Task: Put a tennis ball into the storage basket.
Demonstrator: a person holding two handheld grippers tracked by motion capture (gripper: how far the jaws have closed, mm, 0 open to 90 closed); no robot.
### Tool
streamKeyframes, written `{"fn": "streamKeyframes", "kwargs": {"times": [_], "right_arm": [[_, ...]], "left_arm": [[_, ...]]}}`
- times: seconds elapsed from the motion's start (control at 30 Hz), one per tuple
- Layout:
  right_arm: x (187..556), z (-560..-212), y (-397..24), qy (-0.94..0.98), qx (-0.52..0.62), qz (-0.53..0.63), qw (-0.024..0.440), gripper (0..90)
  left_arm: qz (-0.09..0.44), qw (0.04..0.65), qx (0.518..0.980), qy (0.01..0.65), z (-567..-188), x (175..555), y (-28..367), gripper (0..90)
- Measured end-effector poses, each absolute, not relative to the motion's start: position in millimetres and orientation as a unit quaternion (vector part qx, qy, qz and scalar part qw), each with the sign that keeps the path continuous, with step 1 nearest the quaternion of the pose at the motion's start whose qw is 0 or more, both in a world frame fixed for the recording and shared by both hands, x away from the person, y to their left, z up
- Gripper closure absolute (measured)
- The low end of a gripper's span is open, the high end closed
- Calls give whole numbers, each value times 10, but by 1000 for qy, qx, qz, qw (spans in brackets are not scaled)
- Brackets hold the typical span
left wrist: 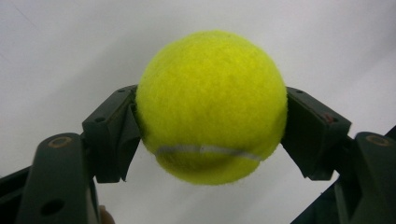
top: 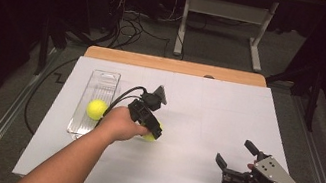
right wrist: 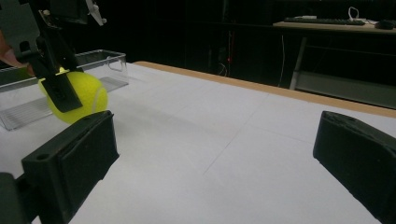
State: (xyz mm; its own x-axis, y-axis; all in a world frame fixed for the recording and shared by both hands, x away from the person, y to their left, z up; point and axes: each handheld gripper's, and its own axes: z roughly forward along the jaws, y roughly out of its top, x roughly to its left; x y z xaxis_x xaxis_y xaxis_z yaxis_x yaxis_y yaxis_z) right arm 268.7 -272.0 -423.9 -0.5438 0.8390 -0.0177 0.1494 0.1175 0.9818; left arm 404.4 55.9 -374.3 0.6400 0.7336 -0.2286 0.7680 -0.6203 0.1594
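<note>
Ball [left wrist: 211,105] clamped across its middle by left gripper [top: 150,131], clear of the table [top: 208,109], just right of the tray [top: 102,81], likely headed there. Right gripper [top: 235,160] wide, empty, parked aside.

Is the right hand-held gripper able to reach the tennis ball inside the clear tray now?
Probably not without moving far: the right hand-held gripper sits across the table, and the left hand-held gripper with its own ball stands between it and the tray's ball.

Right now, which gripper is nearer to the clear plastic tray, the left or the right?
Left. The left gripper, shut on a tennis ball, is just beside the clear tray. The right gripper sits open near the table's opposite front corner, far from it.
</note>
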Motion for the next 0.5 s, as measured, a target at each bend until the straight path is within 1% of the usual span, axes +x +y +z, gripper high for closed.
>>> {"fn": "streamKeyframes", "kwargs": {"times": [0.13,0.5], "right_arm": [[2694,-4247,-2717,681,364,556,308,1],[2707,-4261,-2716,684,362,554,307,1]], "left_arm": [[-74,129,895,421,-3758,4010,583,271],[-78,124,894,423,-3809,3966,662,271]]}}
